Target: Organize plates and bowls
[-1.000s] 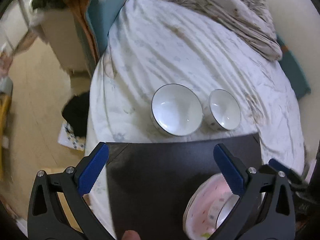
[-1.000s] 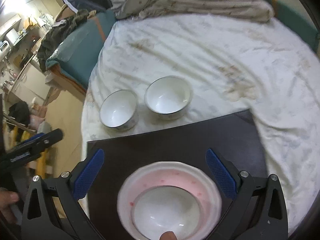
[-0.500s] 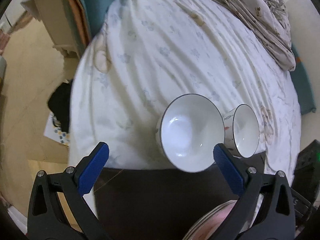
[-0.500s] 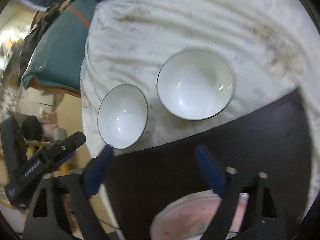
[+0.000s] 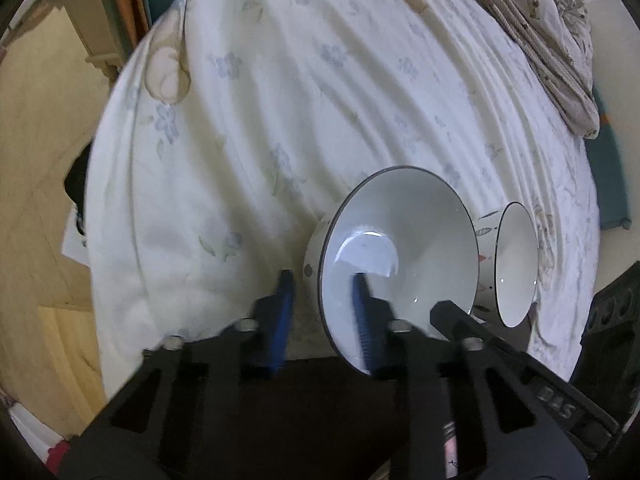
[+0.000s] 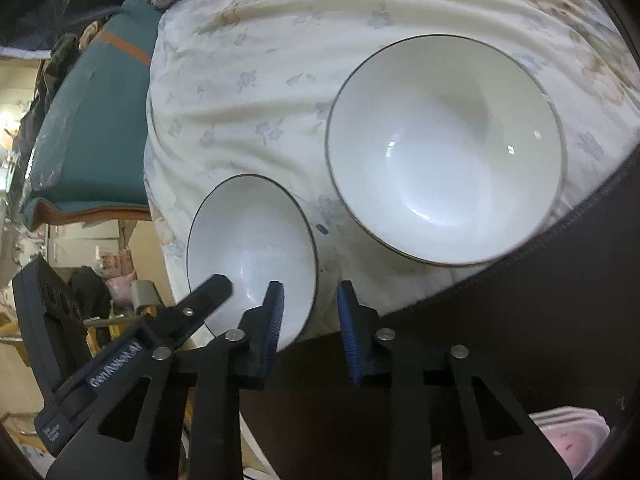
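L gripper (image 5: 322,300) has just been closing, jaws narrow now, straddling the near rim of the big bowl (image 5: 400,248): one blue pad inside, one outside on the wall. Pads look pressed on it, though blur makes that hard to confirm. R gripper (image 6: 310,312) likewise has just been closing, clamped on the small bowl (image 6: 250,248) rim, one pad in, one out. Both bowls sit side by side on the floral bedsheet (image 5: 300,92), just beyond the dark board (image 6: 540,312). Pink plate (image 6: 568,436) on the board, bottom right of the right view.
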A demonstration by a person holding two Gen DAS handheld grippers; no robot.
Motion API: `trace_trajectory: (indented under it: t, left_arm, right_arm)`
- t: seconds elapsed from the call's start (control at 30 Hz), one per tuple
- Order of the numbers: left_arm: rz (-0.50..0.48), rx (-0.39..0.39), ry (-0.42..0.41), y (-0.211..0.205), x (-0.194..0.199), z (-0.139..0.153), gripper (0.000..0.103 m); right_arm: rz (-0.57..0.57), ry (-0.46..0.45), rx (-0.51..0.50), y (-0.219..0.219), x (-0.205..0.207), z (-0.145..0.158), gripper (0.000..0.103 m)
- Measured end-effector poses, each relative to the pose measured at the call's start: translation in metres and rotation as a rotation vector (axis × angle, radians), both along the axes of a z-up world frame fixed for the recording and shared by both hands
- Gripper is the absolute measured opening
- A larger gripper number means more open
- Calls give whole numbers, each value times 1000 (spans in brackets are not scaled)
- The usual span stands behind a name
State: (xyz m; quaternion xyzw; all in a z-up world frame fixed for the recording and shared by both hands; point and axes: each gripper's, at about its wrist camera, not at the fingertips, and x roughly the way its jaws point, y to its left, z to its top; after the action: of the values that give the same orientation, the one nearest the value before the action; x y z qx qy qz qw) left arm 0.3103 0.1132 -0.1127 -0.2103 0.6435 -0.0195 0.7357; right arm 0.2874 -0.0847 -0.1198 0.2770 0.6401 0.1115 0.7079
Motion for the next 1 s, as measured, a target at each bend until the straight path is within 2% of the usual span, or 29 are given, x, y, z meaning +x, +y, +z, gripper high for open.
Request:
trace_trajectory:
  t: [0.07,0.1,0.27,0.73,0.87,0.93,1.0]
  left_arm:
    - [-5,-7,13,1,-1,-5,14]
    - [-7,-3,13,1,-1,-6,13]
    - [-19,26,13,-4,-4,-1,12]
    - [-58,35,-66,-17,-29,51,12]
    - [-71,45,-112,-32,-41,75,11]
    - [-108,17,-145,-44,-47,89,11]
    - [-148,34,-195,-62,-57,107,11]
  right_arm:
    - [13,-8,-45,5,2,-1,21]
    - [24,-12,-99,8,3,-2,14]
    - [64,-44,-189,17,3,-4,12]
    - [23,-100,-169,-2,-21,21,12]
    - [8,-118,-158,-11,-32,33,12]
    - [-10,-129,-151,-19,-39,40,12]
    - [-27,-156,-145,-27,-47,51,13]
